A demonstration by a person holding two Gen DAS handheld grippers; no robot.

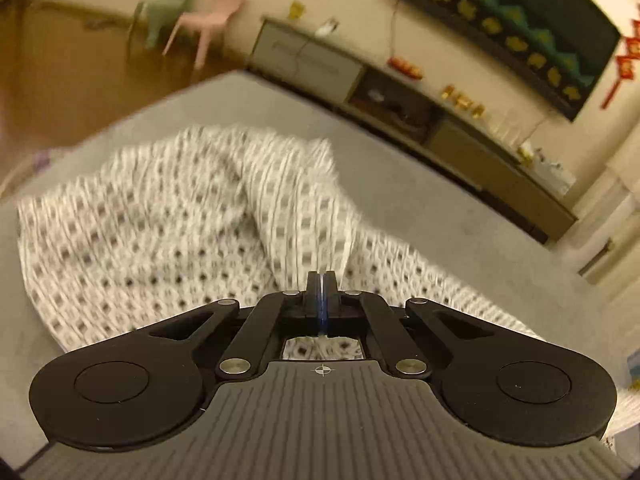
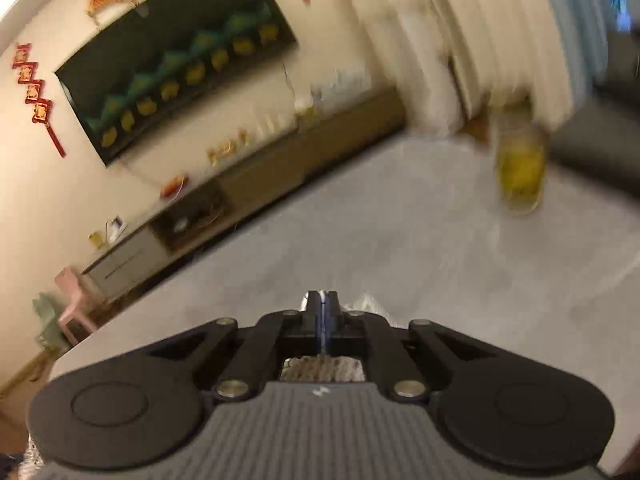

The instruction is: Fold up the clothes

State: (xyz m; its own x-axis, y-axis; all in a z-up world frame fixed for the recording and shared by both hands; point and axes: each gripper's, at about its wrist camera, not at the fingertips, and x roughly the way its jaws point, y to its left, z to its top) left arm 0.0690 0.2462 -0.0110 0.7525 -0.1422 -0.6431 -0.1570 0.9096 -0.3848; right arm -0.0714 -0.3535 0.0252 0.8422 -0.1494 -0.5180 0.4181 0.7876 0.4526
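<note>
Left gripper (image 1: 321,276) clamped on a pinch of the white knit garment (image 1: 160,224); cloth pulled up in a ridge to the fingertips, the rest spread on the grey table (image 1: 420,192). Right gripper (image 2: 322,295) closed on a garment edge (image 2: 368,304), mostly hidden beneath it. Yellow jar (image 2: 520,168) far right, blurred.

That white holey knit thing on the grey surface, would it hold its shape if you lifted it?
Probably not. The white knit garment drapes in soft folds from the left gripper, so it looks floppy. Its open mesh suggests it is light, and the holes might snag.
</note>
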